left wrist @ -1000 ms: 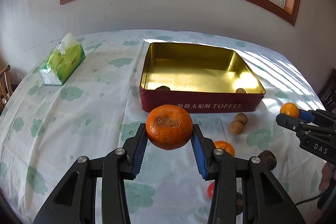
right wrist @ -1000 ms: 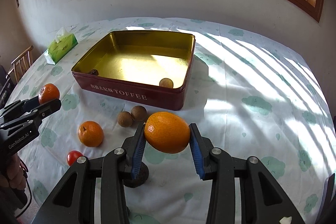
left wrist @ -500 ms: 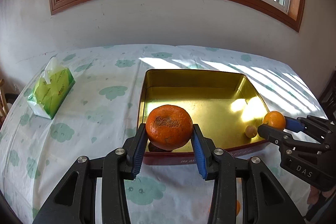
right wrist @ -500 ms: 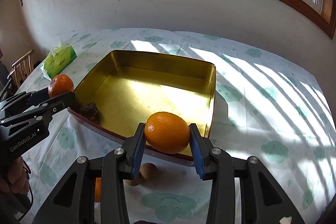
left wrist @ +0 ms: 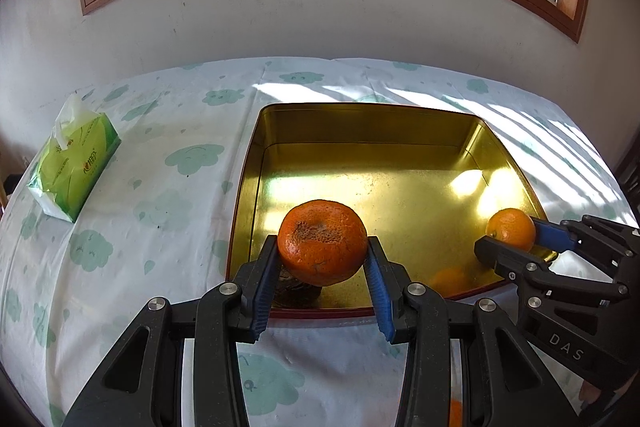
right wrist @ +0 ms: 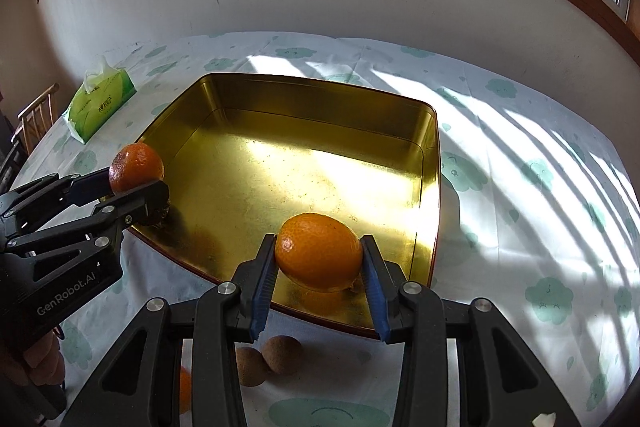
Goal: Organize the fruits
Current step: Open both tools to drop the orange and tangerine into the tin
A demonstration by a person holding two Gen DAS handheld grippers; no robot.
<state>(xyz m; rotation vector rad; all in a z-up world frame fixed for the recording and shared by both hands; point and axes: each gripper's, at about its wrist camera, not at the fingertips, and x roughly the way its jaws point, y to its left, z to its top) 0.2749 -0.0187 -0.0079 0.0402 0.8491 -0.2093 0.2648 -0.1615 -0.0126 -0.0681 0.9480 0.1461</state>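
Note:
My left gripper [left wrist: 322,269] is shut on a rough-skinned mandarin [left wrist: 322,242] and holds it over the near left part of the gold-lined red tin [left wrist: 360,147]. A dark fruit [left wrist: 296,291] lies in the tin under it. My right gripper [right wrist: 319,267] is shut on a smooth orange [right wrist: 319,251] over the tin's [right wrist: 304,99] near right part. The left gripper with its mandarin [right wrist: 137,167] shows in the right wrist view, and the right gripper with its orange [left wrist: 511,229] in the left wrist view.
A green tissue pack [left wrist: 74,167] lies on the cloud-print tablecloth left of the tin. Two brown round fruits [right wrist: 268,359] and an orange fruit [right wrist: 185,389] lie on the cloth in front of the tin. A wooden chair [right wrist: 34,115] stands at the far left.
Both grippers have moved forward with their fruit, from in front of the tin to over its near part. Both stay shut.

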